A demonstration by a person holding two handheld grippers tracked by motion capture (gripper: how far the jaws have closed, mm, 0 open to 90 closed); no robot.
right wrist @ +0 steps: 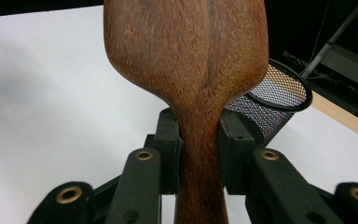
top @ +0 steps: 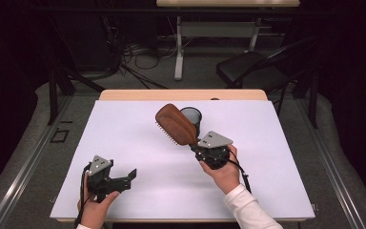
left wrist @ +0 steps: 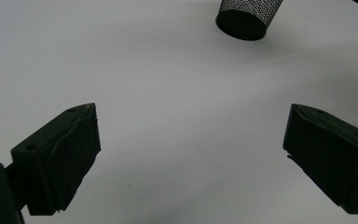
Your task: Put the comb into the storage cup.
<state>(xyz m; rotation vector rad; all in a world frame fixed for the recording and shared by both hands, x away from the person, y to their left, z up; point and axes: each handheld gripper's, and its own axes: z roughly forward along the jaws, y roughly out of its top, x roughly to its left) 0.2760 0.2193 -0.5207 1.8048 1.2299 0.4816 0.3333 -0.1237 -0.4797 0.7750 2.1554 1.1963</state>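
— So, what is the right gripper (right wrist: 200, 140) doing?

— Its jaws are clamped on the narrow handle of a wooden hairbrush (right wrist: 186, 60), one pad pressed to each side. In the right gripper view the brush's brown back rises straight up and runs off the top edge, so the tip is cut off there, and the bristles face away from that camera.

— Can you see bristles anywhere?

— Just a thin row along the lower left edge of the hairbrush (top: 175, 125) in the high view. The brush is held off the white table (top: 138, 143), tilted up and to the left from the right gripper (top: 201, 149).

— What is behind it?

— A black mesh pen cup (top: 193, 116), upright near the far edge of the table. The brush head covers its left part in the high view, so I cannot tell whether they touch. In the right gripper view the pen cup (right wrist: 279, 100) sits just beside the handle, half hidden by the pad.

— And the left gripper (top: 129, 177)?

— Open, nothing between the jaws, low at the near left corner of the table. In its own view the left gripper (left wrist: 191, 154) has its jaws wide apart over bare white surface, with the pen cup (left wrist: 247, 18) well off and cut by the top edge.
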